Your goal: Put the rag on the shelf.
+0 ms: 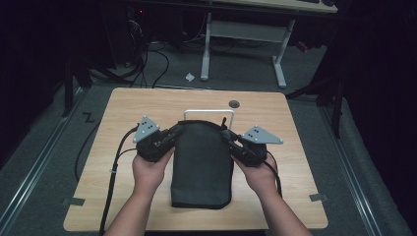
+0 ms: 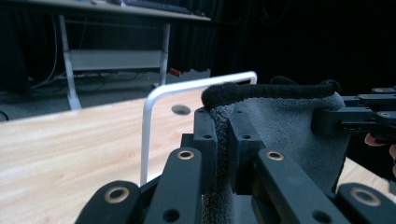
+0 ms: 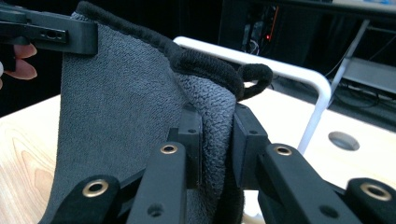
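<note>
A dark grey towel (image 1: 202, 164) with a thick black hem hangs lifted by its far edge over the wooden table (image 1: 123, 113); its near end still lies on the table. My left gripper (image 1: 173, 133) is shut on the towel's left far corner (image 2: 223, 121), the cloth pinched between its pads. My right gripper (image 1: 228, 139) is shut on the right far corner (image 3: 215, 112), next to a small black hanging loop (image 3: 254, 77). Just behind the raised edge stands a white bar rack (image 1: 209, 112), also seen as the white bar (image 2: 152, 105) and the white bar (image 3: 322, 88).
A round grommet hole (image 1: 234, 103) sits in the table behind the rack. Beyond the table stand a white-legged desk (image 1: 243, 34) and loose cables on the grey floor. A cable (image 1: 114, 167) trails from my left gripper over the table's left front.
</note>
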The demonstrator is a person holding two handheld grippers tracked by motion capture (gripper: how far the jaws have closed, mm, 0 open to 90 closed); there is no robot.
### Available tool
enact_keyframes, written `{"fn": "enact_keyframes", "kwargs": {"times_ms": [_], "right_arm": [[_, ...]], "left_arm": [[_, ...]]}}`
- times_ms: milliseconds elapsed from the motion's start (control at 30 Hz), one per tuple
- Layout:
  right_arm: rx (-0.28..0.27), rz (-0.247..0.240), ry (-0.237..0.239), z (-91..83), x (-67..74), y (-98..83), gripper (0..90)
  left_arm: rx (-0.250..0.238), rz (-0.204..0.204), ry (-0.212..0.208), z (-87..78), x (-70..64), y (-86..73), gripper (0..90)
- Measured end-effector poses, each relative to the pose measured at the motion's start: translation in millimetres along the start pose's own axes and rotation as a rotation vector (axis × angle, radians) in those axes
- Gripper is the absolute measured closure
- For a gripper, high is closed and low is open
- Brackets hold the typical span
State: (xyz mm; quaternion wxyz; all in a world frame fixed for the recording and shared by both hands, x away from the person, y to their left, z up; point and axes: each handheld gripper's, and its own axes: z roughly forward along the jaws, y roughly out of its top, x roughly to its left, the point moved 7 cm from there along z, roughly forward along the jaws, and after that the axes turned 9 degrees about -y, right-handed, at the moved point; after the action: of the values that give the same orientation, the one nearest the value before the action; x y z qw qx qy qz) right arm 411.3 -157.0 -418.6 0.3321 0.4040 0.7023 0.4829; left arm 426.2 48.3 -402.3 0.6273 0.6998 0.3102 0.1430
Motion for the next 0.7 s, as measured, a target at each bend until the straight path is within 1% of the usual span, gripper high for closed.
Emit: {"fn": "enact_keyframes", "kwargs": {"times_ms": [33,67,100,133,167,200,233,267,300,367,400,500,567,600,633,667,700], "right_arm": [[0.0,0.0,0.0,0.0,0.0,0.0,76.8],[-0.012,0.0,-0.003,-2.0,-1.3,6.2,76.7],[-0.018,-0.004,-0.003,-3.2,-2.0,9.3,76.7],[-0.018,-0.004,-0.003,-3.2,-2.0,9.3,76.7],[-0.031,-0.003,-0.007,-5.7,-2.8,15.0,76.7],[-0.031,-0.003,-0.007,-5.7,-2.8,15.0,76.7],[-0.043,-0.007,-0.006,-7.8,-3.8,20.3,76.7],[-0.043,-0.007,-0.006,-7.8,-3.8,20.3,76.7],[-0.053,-0.009,-0.01,-10.1,-4.6,25.1,76.7],[-0.063,-0.009,-0.011,-12.3,-5.6,29.9,76.7],[-0.066,-0.008,-0.01,-13.3,-6.1,32.2,76.7],[-0.072,-0.012,-0.016,-15.4,-7.2,36.9,76.7],[-0.089,-0.013,-0.02,-19.1,-8.5,44.9,76.7],[-0.093,-0.014,-0.02,-20.3,-9.0,47.4,76.7],[-0.097,-0.01,-0.02,-21.3,-9.4,50.1,76.7],[-0.097,-0.01,-0.02,-21.3,-9.4,50.1,76.7],[-0.109,-0.013,-0.022,-23.4,-10.4,56.0,76.7]], "left_arm": [[0.0,0.0,0.0,0.0,0.0,0.0,83.7],[-0.007,0.004,-0.001,-0.3,-0.9,3.2,83.6],[-0.016,0.015,0.0,-1.0,-2.4,8.9,83.7],[-0.016,0.015,0.0,-1.0,-2.4,8.9,83.7],[-0.032,0.02,0.0,-1.6,-3.9,14.2,83.7],[-0.032,0.02,0.0,-1.6,-3.9,14.2,83.7],[-0.04,0.027,0.0,-2.0,-5.2,19.3,83.7],[-0.04,0.027,0.0,-2.0,-5.2,19.3,83.7],[-0.047,0.037,0.001,-2.3,-6.6,24.7,83.7],[-0.053,0.05,0.003,-2.7,-8.3,30.1,83.7],[-0.053,0.05,0.003,-2.7,-8.3,30.1,83.7],[-0.063,0.064,0.001,-3.2,-11.1,38.3,83.7],[-0.072,0.079,-0.001,-4.3,-14.1,46.8,83.7],[-0.072,0.079,-0.001,-4.3,-14.1,46.8,83.7],[-0.079,0.088,-0.004,-5.2,-15.6,53.0,83.7],[-0.079,0.088,-0.004,-5.2,-15.6,53.0,83.7],[-0.085,0.097,-0.003,-5.9,-16.4,60.0,83.7]]}}
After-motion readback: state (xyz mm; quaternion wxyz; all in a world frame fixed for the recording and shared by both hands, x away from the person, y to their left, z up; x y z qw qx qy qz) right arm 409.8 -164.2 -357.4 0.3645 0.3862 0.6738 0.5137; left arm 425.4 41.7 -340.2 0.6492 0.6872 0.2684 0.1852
